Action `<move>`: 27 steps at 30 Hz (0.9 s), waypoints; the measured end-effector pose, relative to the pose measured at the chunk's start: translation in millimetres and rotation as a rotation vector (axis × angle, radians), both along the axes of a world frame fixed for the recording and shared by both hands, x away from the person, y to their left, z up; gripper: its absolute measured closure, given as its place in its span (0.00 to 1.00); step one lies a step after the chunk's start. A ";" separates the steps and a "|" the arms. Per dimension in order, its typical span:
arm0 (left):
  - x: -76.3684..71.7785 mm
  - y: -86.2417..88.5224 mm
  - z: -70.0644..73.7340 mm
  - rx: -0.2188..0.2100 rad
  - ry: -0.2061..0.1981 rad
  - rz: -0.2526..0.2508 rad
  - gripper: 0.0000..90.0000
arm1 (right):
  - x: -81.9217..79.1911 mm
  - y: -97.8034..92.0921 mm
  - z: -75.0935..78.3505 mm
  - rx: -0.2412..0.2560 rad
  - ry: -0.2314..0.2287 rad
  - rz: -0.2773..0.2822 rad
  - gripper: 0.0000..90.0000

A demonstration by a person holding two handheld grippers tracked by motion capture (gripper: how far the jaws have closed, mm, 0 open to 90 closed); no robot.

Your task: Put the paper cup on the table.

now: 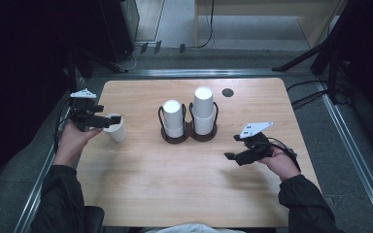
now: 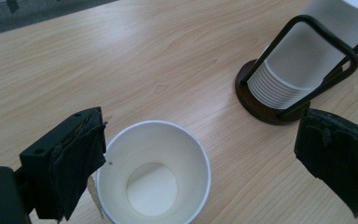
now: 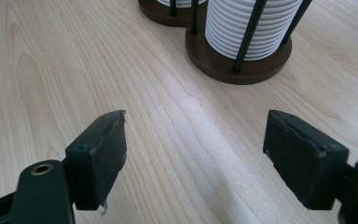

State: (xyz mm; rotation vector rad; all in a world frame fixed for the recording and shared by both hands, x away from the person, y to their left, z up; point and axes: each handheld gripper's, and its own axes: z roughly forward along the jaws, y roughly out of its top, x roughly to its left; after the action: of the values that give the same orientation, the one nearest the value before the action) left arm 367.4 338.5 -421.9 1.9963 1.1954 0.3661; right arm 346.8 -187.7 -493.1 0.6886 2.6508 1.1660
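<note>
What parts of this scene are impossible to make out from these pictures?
- Cup: its outer wall and bottom rim, left gripper view; its own mouth hides them and the bottom edge cuts it off.
- Taller stack: its top, right gripper view; cut by the upper edge.
- Dark round spot on the table: high view; too small to tell hole from cap.
- Room at far left: high view; too dark.

We note single white paper cup [image 1: 116, 127] standing upright, mouth up, empty, bare inside [image 2: 152, 179]. Sits well left of cup holder [image 1: 189, 133], apart from it. Rim round, undented. We see left gripper's jaws standing spread either side of it.
</note>
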 end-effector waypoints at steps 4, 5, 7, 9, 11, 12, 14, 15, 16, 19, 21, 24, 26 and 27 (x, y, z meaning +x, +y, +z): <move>-3.1 -6.4 5.9 0.011 -0.015 -0.009 0.02 | 0.0 -0.1 0.1 0.000 -0.001 0.000 0.24; -4.8 -11.3 8.7 0.003 -0.015 -0.026 0.02 | 0.0 -0.1 0.4 -0.001 -0.004 0.000 0.24; -5.6 -13.7 10.0 0.004 -0.014 -0.035 0.02 | 0.3 0.1 0.8 0.001 -0.007 0.001 0.24; -9.0 -21.2 12.4 0.018 -0.025 -0.053 0.02 | 0.6 0.5 1.4 0.003 -0.008 0.002 0.24; -10.5 -24.8 12.8 0.017 -0.019 -0.060 0.02 | 1.0 1.2 1.7 0.005 -0.008 0.003 0.24; -10.5 -24.8 12.8 0.017 -0.019 -0.060 0.02 | 1.0 1.2 1.7 0.005 -0.008 0.003 0.24; -12.8 -28.9 12.8 0.014 -0.019 -0.070 0.03 | 1.9 3.0 1.8 0.006 -0.008 0.009 0.24; -14.0 -31.2 13.0 0.010 -0.016 -0.078 0.03 | 1.9 3.0 1.8 0.006 -0.008 0.009 0.24; -16.0 -36.1 13.0 -0.004 -0.015 -0.095 0.03 | 2.7 4.5 1.8 0.006 -0.007 0.014 0.24; -18.4 -42.4 12.8 -0.013 -0.012 -0.108 0.02 | 3.4 5.4 2.2 0.008 -0.006 0.017 0.24; -21.6 -50.9 11.3 -0.010 -0.008 -0.133 0.03 | 4.6 6.7 2.9 0.010 -0.010 0.021 0.24; -25.3 -60.2 9.8 -0.013 -0.002 -0.153 0.02 | 5.1 7.9 3.4 0.011 -0.010 0.027 0.24; -26.4 -62.7 9.6 -0.021 0.002 -0.161 0.03 | 5.3 8.5 3.5 0.011 -0.008 0.026 0.24; -28.1 -65.7 9.4 -0.027 -0.001 -0.169 0.03 | 5.5 9.0 3.6 0.011 -0.007 0.027 0.24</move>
State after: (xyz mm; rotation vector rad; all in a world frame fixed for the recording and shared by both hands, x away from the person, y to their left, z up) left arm 339.3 272.7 -412.6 2.0564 1.0166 0.2640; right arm 352.3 -178.7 -489.5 0.6516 2.6575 1.1882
